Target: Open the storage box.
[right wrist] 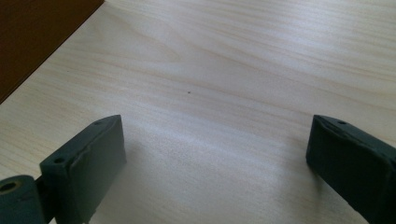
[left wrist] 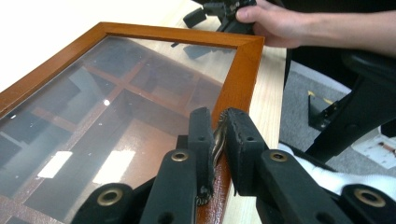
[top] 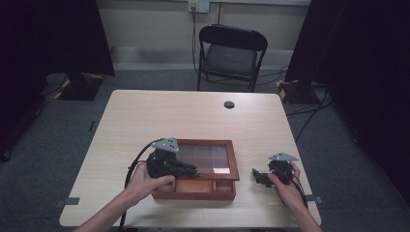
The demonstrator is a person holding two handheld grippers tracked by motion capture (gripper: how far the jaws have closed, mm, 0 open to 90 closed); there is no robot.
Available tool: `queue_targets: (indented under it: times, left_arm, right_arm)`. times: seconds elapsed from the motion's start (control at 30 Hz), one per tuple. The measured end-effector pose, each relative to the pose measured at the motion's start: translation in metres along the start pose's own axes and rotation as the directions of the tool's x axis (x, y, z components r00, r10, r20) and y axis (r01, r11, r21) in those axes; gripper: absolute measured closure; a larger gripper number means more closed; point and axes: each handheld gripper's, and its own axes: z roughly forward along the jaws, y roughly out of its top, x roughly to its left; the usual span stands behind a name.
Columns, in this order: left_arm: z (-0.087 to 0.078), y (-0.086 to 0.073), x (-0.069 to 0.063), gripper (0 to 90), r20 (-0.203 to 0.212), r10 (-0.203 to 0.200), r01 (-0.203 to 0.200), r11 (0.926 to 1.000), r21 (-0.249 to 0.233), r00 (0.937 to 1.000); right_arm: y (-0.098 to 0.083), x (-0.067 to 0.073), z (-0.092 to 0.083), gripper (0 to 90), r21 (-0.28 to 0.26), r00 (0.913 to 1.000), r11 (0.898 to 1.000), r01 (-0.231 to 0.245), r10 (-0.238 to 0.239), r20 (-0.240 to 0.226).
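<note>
A brown wooden box (top: pixel 193 189) with a glass lid (top: pixel 208 157) stands near the front of the table, with open compartments showing at its front. My left gripper (top: pixel 191 170) reaches over the lid from the left. In the left gripper view its jaws (left wrist: pixel 219 119) are shut on a small metal tab (left wrist: pixel 218 137) at the edge of the lid's wooden frame (left wrist: pixel 240 70). Dividers show through the glass. My right gripper (top: pixel 257 175) rests on the table to the right of the box. It stands open (right wrist: pixel 215 140) over bare wood, with nothing between its jaws.
The light wooden table (top: pixel 145 116) has a round cable hole (top: pixel 229 104) near its far edge. A black folding chair (top: pixel 232 53) stands behind it. Cables lie on the grey floor at the right. The person's other hand (left wrist: pixel 275 23) shows beyond the lid.
</note>
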Motion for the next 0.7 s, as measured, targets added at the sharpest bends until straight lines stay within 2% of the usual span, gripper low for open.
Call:
queue_targets:
  times: [0.2, 0.27, 0.7]
  left_arm:
    - [-0.004, 0.005, 0.001, 80.8, -0.002, -0.012, 0.012, 0.9999, -0.011, 0.9999]
    - [-0.005, 0.010, 0.000, 80.8, -0.016, -0.004, 0.004, 1.0000, 0.005, 0.9999]
    - [-0.011, 0.020, 0.006, 80.9, 0.000, -0.014, 0.014, 0.9999, -0.007, 0.9999]
  right_arm:
    - [0.000, 0.000, 0.000, 3.6, 0.001, 1.0000, 1.000, 0.001, -0.001, 0.000]
    - [0.000, 0.000, 0.000, 3.6, 0.001, 1.0000, 1.000, 0.001, -0.001, 0.000]
    - [0.000, 0.000, 0.000, 3.5, 0.002, 1.0000, 1.000, 0.001, -0.001, -0.001]
